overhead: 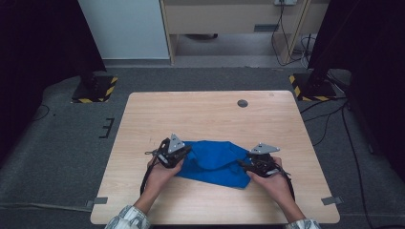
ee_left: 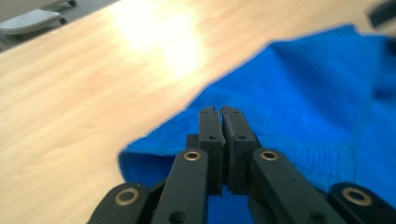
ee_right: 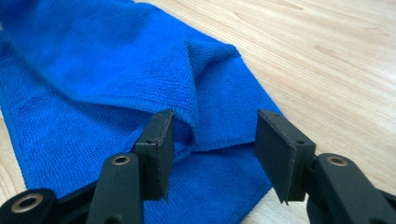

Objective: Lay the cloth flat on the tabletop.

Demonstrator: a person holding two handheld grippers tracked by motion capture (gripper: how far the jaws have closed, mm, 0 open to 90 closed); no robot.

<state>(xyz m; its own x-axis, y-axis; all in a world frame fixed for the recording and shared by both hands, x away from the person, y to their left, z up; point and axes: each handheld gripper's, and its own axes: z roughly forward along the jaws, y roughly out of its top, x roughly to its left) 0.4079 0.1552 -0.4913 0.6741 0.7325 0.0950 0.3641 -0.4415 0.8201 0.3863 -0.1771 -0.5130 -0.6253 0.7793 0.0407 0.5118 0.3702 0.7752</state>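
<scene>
A blue cloth [overhead: 215,162] lies crumpled on the near half of the wooden table [overhead: 205,114]. My left gripper [overhead: 185,152] is at the cloth's left end. In the left gripper view its jaws [ee_left: 222,112] are pressed together on the cloth's [ee_left: 317,93] edge, which rises to the tips. My right gripper [overhead: 244,165] is at the cloth's right end. In the right gripper view it [ee_right: 215,117] stands open, its pads on either side of a raised fold of the cloth [ee_right: 93,70] and not pressing on it.
A small dark round spot [overhead: 242,103] marks the far part of the table. Stands with yellow-black striped bases sit on the floor at the far left [overhead: 95,88] and far right [overhead: 310,86]. Cables run across the floor at the right.
</scene>
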